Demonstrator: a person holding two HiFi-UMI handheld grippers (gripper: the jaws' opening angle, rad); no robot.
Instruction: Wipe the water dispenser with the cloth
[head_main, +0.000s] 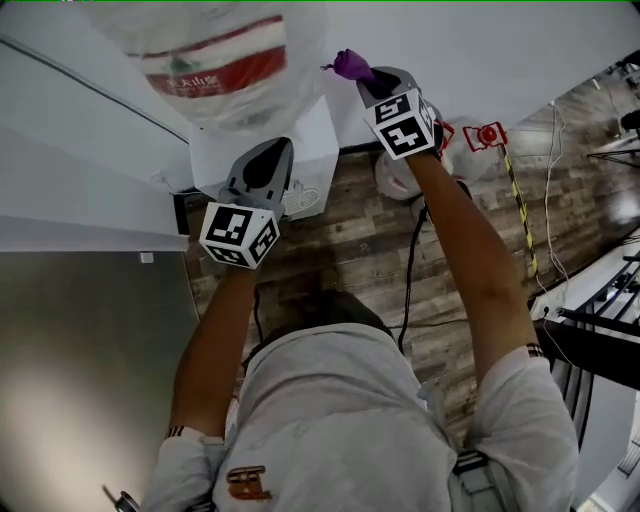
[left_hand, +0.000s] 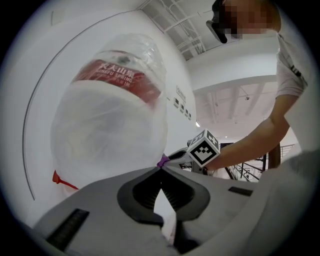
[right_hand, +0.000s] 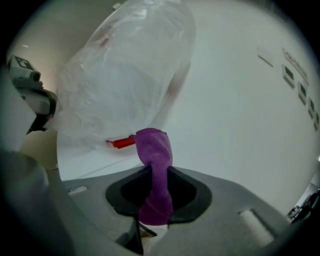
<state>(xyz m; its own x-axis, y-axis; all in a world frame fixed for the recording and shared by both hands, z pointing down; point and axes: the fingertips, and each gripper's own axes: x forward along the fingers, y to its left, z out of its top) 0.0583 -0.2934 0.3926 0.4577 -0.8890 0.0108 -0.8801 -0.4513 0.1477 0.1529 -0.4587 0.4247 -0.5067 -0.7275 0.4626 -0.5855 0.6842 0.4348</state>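
A: Jaws?
B: The right gripper (right_hand: 159, 172) clamps a purple cloth strip (right_hand: 154, 147). The left gripper (left_hand: 161, 169) is closed on nothing.
A: Beyond?
B: The cloth tip is near the white water dispenser's (head_main: 315, 135) plastic-wrapped bottle (left_hand: 110, 135). Only the left gripper view makes "SPRING" legible on the red label (left_hand: 117, 75).

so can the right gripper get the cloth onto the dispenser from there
Probably yes: the right gripper, shut on the purple cloth, is close to the white dispenser below the bagged bottle, with nothing between. The left gripper sits off to the side.
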